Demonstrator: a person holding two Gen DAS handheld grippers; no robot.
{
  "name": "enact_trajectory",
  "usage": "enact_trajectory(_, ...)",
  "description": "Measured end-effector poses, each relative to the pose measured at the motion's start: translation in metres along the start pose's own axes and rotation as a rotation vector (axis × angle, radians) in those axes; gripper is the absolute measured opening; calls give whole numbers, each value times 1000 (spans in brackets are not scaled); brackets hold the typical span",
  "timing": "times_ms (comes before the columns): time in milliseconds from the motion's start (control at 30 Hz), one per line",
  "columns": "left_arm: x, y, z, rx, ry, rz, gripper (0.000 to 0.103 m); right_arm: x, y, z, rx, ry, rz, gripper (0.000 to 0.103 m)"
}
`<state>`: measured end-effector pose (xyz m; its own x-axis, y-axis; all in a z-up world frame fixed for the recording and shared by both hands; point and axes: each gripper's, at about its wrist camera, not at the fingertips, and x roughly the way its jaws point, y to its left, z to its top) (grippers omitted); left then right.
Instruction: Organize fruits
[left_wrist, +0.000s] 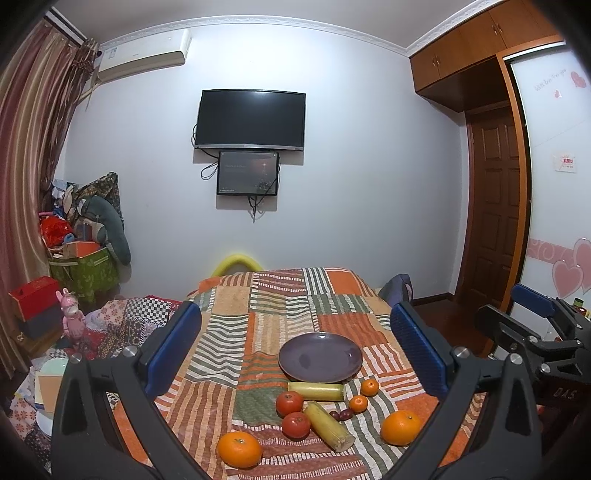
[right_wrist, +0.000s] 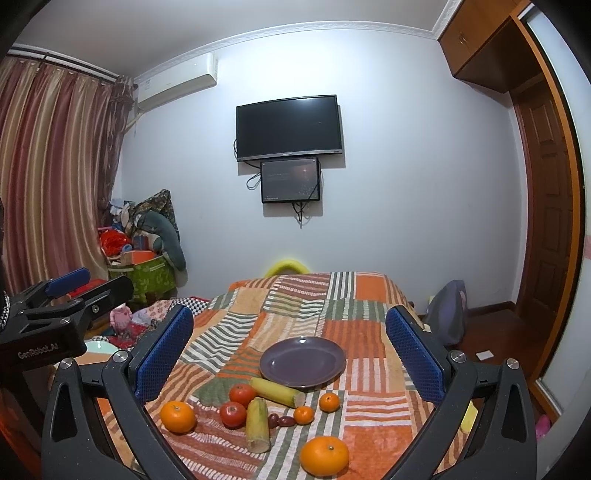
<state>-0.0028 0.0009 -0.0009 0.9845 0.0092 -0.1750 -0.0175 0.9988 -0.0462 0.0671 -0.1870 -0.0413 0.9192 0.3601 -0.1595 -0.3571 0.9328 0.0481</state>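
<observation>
An empty purple plate (left_wrist: 320, 356) (right_wrist: 303, 362) sits on a patchwork cloth. In front of it lie two corn pieces (left_wrist: 328, 425) (right_wrist: 258, 424), two red tomatoes (left_wrist: 289, 403) (right_wrist: 233, 414), two large oranges (left_wrist: 239, 449) (right_wrist: 324, 455), two small mandarins (left_wrist: 369, 387) (right_wrist: 329, 401) and small dark red fruits (left_wrist: 341, 414) (right_wrist: 280, 420). My left gripper (left_wrist: 295, 350) is open and empty, above the near side of the fruit. My right gripper (right_wrist: 290, 350) is open and empty, beside it to the right.
The patchwork-covered table (left_wrist: 280, 295) reaches back toward a wall with a TV (left_wrist: 251, 120). Boxes and toys (left_wrist: 81, 258) pile up at the left. A wooden door (left_wrist: 495, 206) and dark floor are at the right. The right gripper's body (left_wrist: 535, 343) shows in the left view.
</observation>
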Motion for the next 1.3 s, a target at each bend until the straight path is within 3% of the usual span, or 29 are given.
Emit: enact_trajectory(1300, 5, -2, -2, 5, 7, 2, 103, 2, 0, 3, 3, 6, 19, 103)
